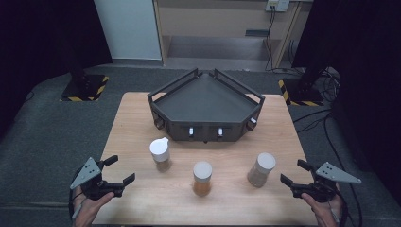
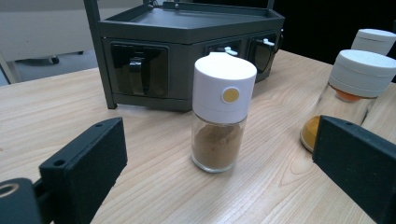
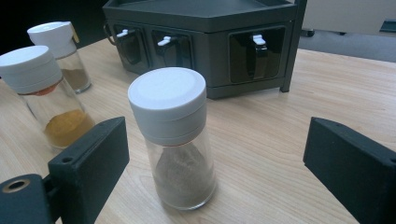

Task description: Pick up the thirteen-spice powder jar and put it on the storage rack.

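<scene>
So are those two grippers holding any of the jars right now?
No, nothing is held. The left gripper and right gripper are both open, apart from the three spice jars.

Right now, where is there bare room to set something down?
The rack's tray is bare. So are the table strips left and right of it. The front is crowded: three spice jars.

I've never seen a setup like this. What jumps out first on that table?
Three white-capped spice jars stand in a loose row on the wooden table: the left jar with brown powder, the middle jar with orange powder, the right jar with grey-brown powder. Behind them sits a dark angular rack. At the near corners, the left gripper and right gripper wait open.
</scene>
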`<state>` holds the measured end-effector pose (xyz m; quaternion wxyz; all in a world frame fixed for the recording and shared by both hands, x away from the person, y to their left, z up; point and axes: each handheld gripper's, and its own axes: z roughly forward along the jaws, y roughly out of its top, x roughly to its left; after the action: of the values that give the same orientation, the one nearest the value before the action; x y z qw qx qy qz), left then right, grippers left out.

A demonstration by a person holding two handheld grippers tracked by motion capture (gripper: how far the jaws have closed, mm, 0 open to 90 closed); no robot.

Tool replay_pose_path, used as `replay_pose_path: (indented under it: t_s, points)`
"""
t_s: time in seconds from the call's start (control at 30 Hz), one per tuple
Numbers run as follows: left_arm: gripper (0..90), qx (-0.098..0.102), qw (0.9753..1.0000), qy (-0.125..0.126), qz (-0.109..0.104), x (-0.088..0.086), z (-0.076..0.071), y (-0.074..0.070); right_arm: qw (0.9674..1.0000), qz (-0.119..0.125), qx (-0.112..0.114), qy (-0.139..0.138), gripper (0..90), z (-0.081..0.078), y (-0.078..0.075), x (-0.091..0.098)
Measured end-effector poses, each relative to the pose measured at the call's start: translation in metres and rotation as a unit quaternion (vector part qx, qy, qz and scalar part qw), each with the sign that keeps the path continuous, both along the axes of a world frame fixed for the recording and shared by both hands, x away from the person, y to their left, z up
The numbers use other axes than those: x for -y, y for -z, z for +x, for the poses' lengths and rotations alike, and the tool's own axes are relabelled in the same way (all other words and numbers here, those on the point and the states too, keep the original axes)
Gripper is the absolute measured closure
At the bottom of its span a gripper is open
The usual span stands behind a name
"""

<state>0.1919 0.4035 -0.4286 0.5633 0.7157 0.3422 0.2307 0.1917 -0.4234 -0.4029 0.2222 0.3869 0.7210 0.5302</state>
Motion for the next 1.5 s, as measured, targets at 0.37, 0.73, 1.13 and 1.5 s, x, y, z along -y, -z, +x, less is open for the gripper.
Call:
replay_pose_path:
  t_s: [0.37, 0.73, 1.13, 1.5]
  points:
    - [1.7, 0.0, 1.0, 0.001, 0.001, -0.001, -0.001, 0.0, 1.0, 0.003, 0.0, -0.002, 7.4, 0.0, -0.001, -0.001]
    - [1.6, -0.001, 1.0, 0.005, 0.005, 0.002, 0.001, -0.002, 1.0, 0.004, 0.002, -0.009, 7.3, 0.0, 0.0, 0.0]
    - [1.2, -0.002, 0.9997, 0.006, 0.023, 0.01, 0.003, -0.02, 0.9998, 0.009, 0.0, -0.016, 6.5, 0.001, 0.001, 0.001]
    - [1.4, -0.029, 0.9988, 0.023, 0.033, 0.01, 0.016, -0.053, 0.9998, 0.01, 0.001, -0.014, 6.5, 0.001, 0.001, 0.001]
